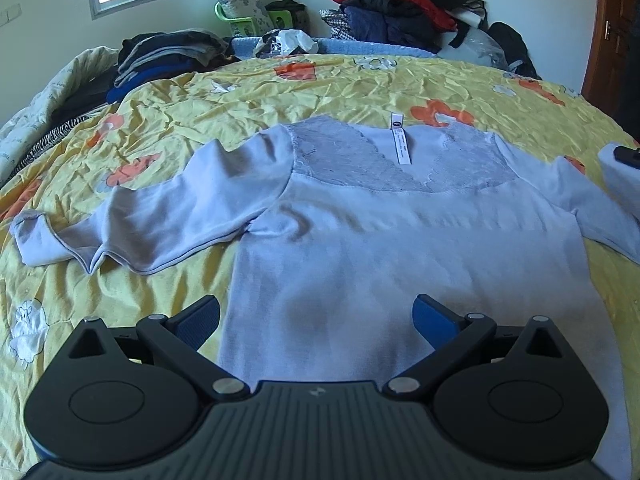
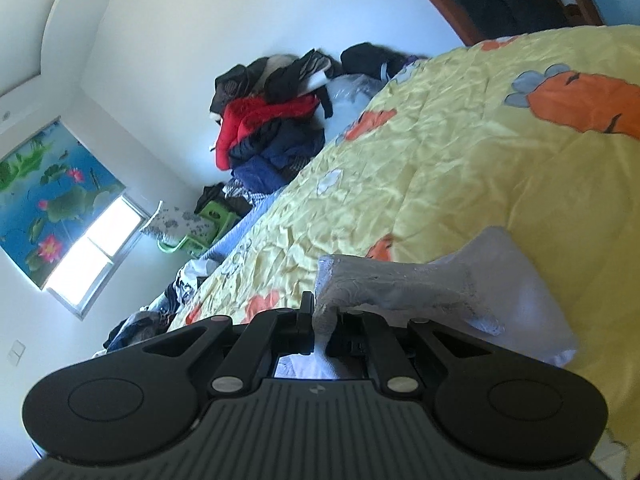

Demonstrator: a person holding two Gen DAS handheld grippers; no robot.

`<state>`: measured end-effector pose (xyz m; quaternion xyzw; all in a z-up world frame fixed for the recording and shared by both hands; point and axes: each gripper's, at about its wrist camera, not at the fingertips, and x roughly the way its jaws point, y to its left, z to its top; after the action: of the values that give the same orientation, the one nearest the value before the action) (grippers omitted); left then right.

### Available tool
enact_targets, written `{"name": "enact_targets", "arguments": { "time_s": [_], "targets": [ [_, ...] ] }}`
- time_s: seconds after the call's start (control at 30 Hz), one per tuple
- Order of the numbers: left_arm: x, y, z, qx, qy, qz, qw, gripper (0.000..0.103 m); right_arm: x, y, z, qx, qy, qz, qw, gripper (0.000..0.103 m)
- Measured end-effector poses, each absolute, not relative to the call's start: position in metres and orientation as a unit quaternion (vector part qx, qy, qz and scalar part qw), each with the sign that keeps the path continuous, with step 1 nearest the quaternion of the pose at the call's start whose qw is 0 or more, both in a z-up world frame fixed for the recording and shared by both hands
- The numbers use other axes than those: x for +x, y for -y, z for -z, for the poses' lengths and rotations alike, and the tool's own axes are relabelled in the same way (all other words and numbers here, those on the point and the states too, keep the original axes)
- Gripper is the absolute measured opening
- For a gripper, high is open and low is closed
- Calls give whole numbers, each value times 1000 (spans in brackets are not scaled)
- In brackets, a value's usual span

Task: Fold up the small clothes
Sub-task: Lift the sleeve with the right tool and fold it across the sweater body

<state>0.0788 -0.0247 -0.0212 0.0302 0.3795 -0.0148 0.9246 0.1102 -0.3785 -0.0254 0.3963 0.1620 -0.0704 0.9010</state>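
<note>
Right gripper (image 2: 320,320) lifts the sleeve end; the top lies flat ahead

It pinches the sleeve (image 2: 400,284) of the pale top (image 1: 360,240) on the bed (image 1: 240,92); the left gripper (image 1: 316,320), spread and empty, hovers over the hem, the body running away toward the collar

garment: pale lavender long-sleeved top (image 1: 360,248), lace yoke toward 12 o'clock, white label lying at the neckline
pose: spread flat on the yellow bedspread (image 1: 280,92)
sleeve at 9 o'clock: bent, resting on the bedspread
sleeve at 3 o'clock (image 2: 420,284): cuff lifted off the bed, bunched
</note>
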Motion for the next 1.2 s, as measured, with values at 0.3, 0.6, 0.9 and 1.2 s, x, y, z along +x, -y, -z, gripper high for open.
{"name": "enact_targets", "arguments": {
  "time_s": [0.3,0.6,0.9,1.2],
  "targets": [
    [80,9,21,31,-374,3,927,103,126,357,18,405,-173,51,897,9],
    [83,-5,24,19,-382,-8,924,103,139,338,18,412,-186,39,891,9],
    [82,-16,26,10,-382,-14,924,103,154,300,12,387,-202,11,900,9],
    [80,-30,24,9,-375,-23,927,103,180,248,9,326,-239,-21,914,10]
  ]
}}
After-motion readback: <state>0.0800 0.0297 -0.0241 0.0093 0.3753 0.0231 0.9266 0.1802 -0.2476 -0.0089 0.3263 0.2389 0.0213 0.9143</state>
